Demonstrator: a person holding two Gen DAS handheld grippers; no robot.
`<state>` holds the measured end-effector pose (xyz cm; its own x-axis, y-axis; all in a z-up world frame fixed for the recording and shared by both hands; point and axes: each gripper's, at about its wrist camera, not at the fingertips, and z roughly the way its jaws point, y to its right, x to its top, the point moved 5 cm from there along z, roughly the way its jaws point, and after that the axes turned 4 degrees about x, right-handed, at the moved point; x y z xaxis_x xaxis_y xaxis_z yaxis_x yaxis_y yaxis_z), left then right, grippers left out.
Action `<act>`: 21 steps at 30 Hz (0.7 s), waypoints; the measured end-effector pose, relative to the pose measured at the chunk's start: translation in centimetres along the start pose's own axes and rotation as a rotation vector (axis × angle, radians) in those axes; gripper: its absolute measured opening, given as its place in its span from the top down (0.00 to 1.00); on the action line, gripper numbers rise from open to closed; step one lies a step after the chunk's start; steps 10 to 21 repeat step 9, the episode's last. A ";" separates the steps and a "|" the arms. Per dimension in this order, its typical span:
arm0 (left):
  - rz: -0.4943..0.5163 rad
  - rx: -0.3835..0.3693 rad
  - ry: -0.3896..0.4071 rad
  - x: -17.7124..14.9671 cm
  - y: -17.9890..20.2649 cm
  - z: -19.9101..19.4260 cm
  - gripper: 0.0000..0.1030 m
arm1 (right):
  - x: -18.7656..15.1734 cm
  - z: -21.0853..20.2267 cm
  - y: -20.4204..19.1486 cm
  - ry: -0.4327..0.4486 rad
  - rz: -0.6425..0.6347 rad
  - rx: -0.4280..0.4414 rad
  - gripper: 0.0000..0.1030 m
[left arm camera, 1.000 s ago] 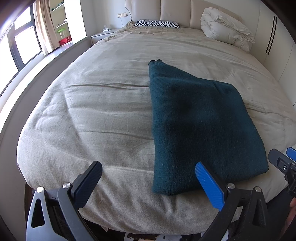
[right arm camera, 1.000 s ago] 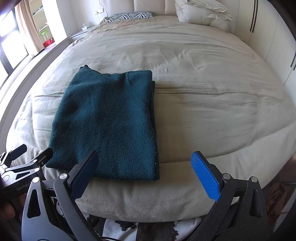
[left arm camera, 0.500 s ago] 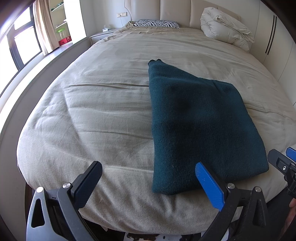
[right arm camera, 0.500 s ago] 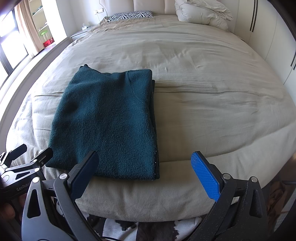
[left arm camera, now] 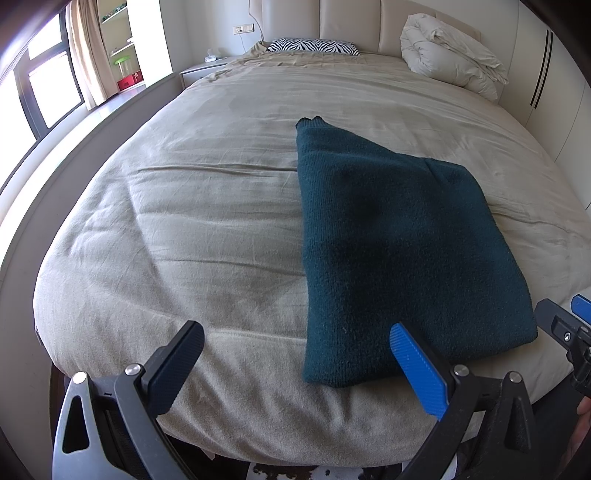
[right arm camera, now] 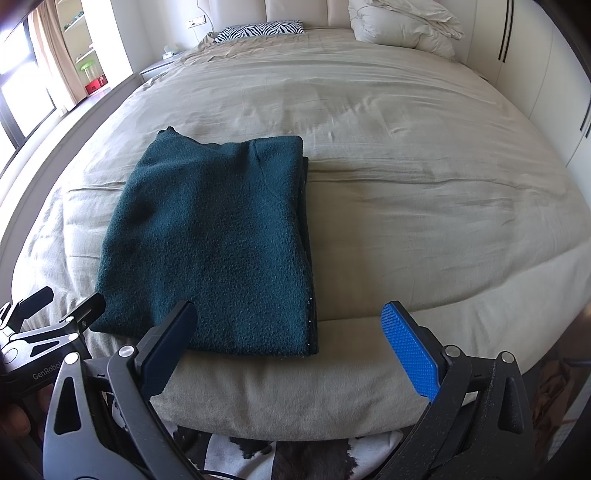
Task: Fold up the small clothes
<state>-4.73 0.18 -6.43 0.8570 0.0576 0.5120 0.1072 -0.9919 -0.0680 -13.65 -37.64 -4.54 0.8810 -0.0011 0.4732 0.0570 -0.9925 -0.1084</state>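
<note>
A: What are the fingers doing?

B: The left gripper (left arm camera: pixel 297 363) has its jaws spread wide with nothing between them, one black pad and one blue. The right gripper (right arm camera: pixel 293 345) is the same, splayed and empty. Both are held off the foot edge of the bed.

A: And the garment?

B: The dark teal sweater (left arm camera: pixel 399 243) lies folded into a rough rectangle on the beige bedspread (left arm camera: pixel 192 229), close to the foot edge. In the left wrist view it sits ahead and to the right of the fingers, with the blue pad overlapping its near edge in the picture. In the right wrist view the sweater (right arm camera: pixel 218 240) lies ahead and to the left, and its stacked layers show along the right-hand side. I cannot tell whether either pad touches the knit.

A: Further out?

B: A zebra-print pillow (left arm camera: pixel 314 46) and a bundled white duvet (left arm camera: pixel 450 61) rest against the padded headboard (left arm camera: pixel 351 18), well apart from the sweater.
</note>
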 end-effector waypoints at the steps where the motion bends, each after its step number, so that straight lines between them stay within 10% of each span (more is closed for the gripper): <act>1: 0.000 0.000 -0.001 -0.1 -0.1 0.0 0.00 | 0.0 0.0 0.0 0.000 0.000 0.000 0.01; 21: 0.002 -0.002 -0.004 -0.2 -0.3 0.3 0.00 | 0.1 0.0 0.1 0.000 -0.001 0.000 0.01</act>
